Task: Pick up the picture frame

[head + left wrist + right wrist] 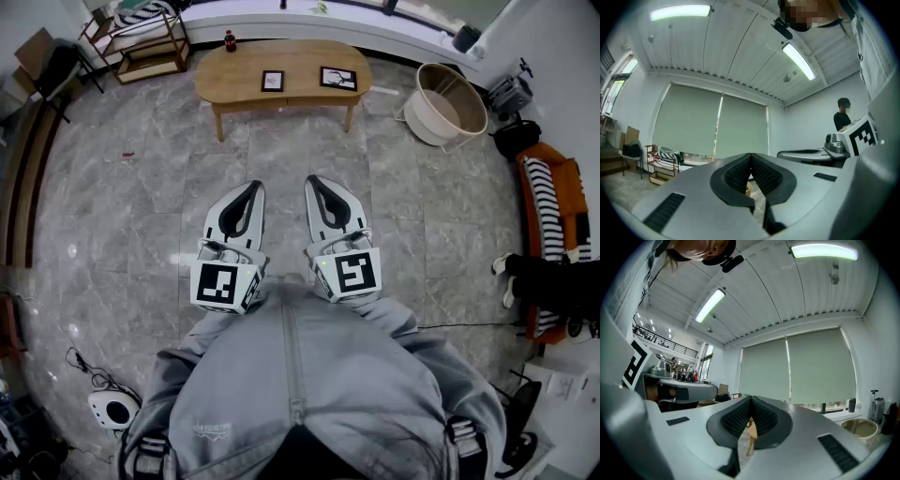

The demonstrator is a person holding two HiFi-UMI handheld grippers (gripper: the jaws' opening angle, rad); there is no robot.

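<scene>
Picture frames, two, a smaller frame (272, 81) and a wider frame (338, 78), lie on the tabletop (234, 70) with one bottle (229, 40). Left claw (252, 187) and right claw (314, 181) are both pressed together, empty.

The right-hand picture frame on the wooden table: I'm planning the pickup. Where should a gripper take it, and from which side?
Probably the dark border's near edge, pinched across its thickness, coming from the near side of the table: the picture frame sits close to that edge, face toward the person. Flat or leaning is unclear.
</scene>
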